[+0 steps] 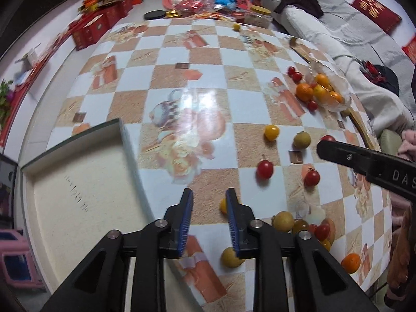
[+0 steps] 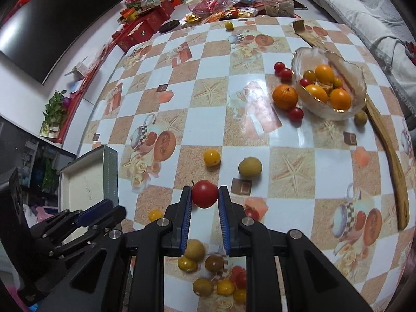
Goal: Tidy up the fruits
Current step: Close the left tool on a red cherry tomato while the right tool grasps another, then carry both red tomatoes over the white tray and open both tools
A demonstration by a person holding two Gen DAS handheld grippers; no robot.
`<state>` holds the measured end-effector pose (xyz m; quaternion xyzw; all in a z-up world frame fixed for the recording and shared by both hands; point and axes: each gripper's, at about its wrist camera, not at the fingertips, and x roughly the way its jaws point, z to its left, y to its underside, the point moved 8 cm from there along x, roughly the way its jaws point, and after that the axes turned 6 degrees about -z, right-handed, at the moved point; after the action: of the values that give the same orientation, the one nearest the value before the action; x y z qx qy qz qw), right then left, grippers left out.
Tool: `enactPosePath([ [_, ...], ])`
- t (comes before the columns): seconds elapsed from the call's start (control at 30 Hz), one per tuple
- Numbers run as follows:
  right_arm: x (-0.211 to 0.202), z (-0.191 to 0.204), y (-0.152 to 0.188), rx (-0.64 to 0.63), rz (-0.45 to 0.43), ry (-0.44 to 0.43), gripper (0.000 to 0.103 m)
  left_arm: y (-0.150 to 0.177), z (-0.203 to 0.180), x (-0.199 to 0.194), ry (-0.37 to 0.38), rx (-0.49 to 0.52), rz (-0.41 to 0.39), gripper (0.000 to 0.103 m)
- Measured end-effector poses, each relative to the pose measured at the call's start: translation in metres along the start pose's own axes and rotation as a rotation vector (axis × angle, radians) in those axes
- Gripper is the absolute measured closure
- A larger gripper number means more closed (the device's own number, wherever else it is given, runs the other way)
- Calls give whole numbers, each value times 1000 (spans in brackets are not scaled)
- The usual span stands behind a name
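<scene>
Some fruit sits in the glass bowl (image 2: 306, 104); most lies scattered on the table (image 2: 208, 98) (box (image 1: 78, 182) empty). The right gripper (image 2: 205, 195) grips a red tomato (image 2: 205, 194); the left gripper (image 1: 209, 197) is open, holding nothing.

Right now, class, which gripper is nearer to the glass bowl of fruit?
Right. The right gripper, closed on a red tomato, sits mid-table facing the glass bowl. The left gripper hangs farther back beside the open box.

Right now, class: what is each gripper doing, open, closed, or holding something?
Left gripper: open, holding nothing.
Right gripper: closed on the red tomato, a fingertip on each side.
</scene>
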<state>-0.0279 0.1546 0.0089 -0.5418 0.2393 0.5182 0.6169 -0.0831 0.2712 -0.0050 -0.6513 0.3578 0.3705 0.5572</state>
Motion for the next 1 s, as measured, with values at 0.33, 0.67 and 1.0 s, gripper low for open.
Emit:
enactPosePath([
  [0.33,-24,-50,10,58,-15,93,81,-14,-54,56,23,116,20,24],
  [0.67,-26,-59,19,81,-7,96,81,-11,-58,70,32,110,43,81],
  [1.0,-14,4,17,-15,13,21,81,-8,5,12,20,-28,-27,81],
])
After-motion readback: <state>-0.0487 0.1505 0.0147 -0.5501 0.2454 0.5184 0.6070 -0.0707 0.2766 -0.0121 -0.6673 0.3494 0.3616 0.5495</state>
